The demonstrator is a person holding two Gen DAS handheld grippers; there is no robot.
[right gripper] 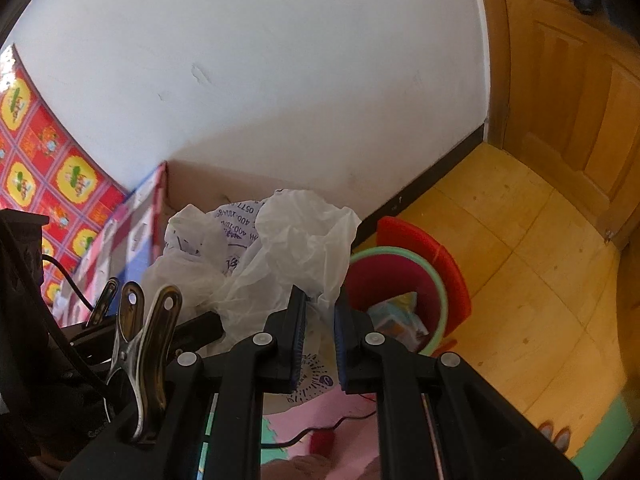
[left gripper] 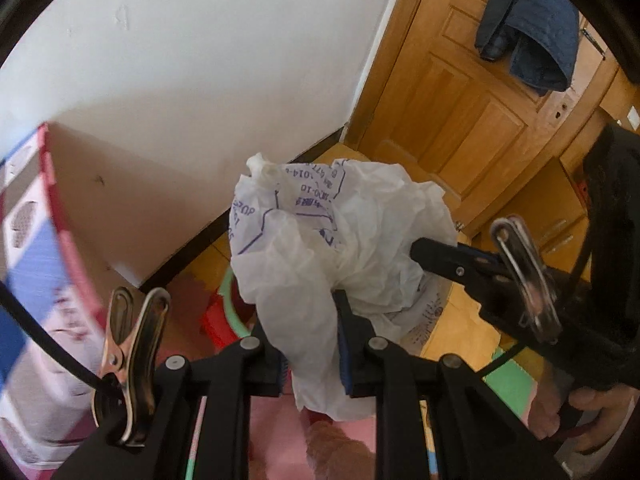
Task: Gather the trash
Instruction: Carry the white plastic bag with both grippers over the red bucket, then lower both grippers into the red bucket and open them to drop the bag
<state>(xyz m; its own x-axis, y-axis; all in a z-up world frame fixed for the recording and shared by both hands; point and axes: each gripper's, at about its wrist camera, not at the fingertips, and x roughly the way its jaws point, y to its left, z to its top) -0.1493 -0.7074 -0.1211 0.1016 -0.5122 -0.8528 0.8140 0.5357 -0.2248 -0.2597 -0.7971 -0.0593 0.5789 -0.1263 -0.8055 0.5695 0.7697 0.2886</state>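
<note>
Bunching white bag between both grippers

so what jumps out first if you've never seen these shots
The crumpled white plastic bag with purple print fills the middle, pinched by both the left gripper and the right gripper, whose jaws are closed on its folds. Just behind it on the floor stands a red bin with a green rim, some trash already inside. A dark blue jacket hangs on the wooden door at upper right in the left wrist view.
</note>
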